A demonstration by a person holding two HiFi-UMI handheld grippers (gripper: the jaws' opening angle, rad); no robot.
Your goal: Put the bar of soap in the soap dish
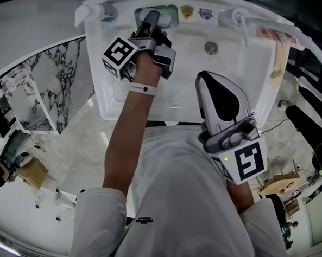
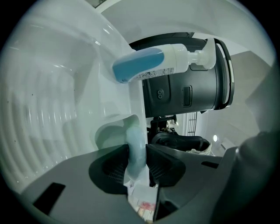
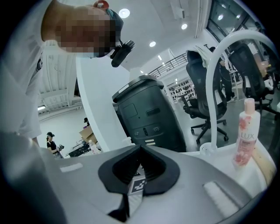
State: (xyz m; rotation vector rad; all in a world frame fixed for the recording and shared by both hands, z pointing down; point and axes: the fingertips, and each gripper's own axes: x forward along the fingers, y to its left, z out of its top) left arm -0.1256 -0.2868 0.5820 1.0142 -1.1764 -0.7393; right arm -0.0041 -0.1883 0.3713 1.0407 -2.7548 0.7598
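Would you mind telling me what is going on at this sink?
A person holds a gripper in each hand. The left gripper is clamped on a pale bar of soap, right at the soap dish on the back rim of the sink. The right gripper is shut and empty.

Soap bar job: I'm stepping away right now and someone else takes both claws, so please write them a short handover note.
Left claw: shut on the soap bar, which is held on edge with its far end at the soap dish, a recess in the back rim of the sink.
Right claw: shut and empty, held over the front of the sink.
Done: the soap is gripped and brought to the dish.
Left to do: set the soap down in the dish, open the left claw and pull back. I can't tell whether the soap already touches the dish.
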